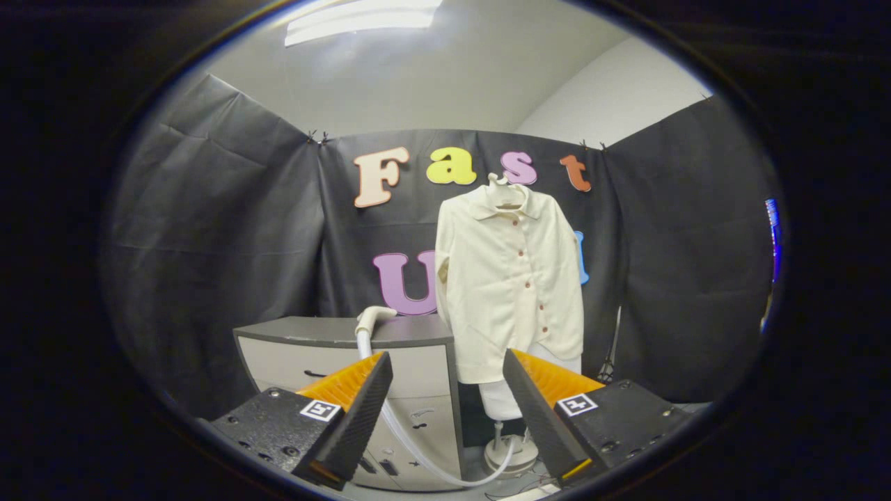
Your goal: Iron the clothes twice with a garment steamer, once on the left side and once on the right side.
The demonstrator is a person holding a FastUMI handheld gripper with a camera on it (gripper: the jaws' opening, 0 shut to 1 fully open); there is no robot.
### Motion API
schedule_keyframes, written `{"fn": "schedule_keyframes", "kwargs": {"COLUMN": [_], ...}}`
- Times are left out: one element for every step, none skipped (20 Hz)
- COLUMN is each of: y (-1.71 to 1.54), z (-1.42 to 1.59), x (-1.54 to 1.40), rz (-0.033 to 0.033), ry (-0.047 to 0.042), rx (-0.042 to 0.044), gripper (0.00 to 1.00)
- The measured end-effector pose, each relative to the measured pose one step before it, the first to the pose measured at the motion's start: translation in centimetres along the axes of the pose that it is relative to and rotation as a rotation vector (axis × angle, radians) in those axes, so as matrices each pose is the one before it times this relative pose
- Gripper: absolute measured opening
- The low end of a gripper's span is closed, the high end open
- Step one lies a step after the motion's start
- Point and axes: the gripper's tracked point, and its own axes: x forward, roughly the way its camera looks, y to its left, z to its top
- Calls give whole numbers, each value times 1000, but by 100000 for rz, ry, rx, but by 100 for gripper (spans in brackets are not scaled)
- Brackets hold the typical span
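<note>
The gripper (445, 407) has its two fingers spread wide apart with nothing held between them. Beyond the fingers stands a grey drawer cabinet (411, 396), taken here as the landmark. On the cabinet's top, near its middle, lies the white steamer head (372, 319), its nozzle bent over to the right. From it a pale hose (411, 445) drops down the cabinet's front, passes behind the left finger and loops along the floor to the round steamer base (510, 456) at the foot of the cabinet's right side. Just right of the cabinet, and rising well above its top, a cream button-front shirt (511, 278) hangs on a white hanger (502, 191) against the black cloth wall, its front facing the gripper
</note>
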Motion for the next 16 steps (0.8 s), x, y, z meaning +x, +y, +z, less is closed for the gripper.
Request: {"fn": "schedule_keyframes", "kwargs": {"y": [181,139,130,296,242,310,146,391,623,386,463,470,850,727,679,791], "z": [129,93,267,206,663,500,332,326,376,217,182,-11,35,-76,221,43], "x": [516,570,877,624,880,968,1030,963,1003,1038,1118,1087,1174,1174,1284,1358], "rz": [208,100,-38,435,387,689,-137,624,1095,964,978,1047,2169,1480,1339,1775], "ry": [166,196,272,1,-1366,-144,251,582,503,932,863,1499,1381,1546,775,1533], "rx": [-98,-141,-13,-251,-160,689,1544,1311,292,-489,-617,305,359,444,26,-784], "gripper": [97,97,96,96,96,96,96,96,96,96,96,96,96,96,97,96]}}
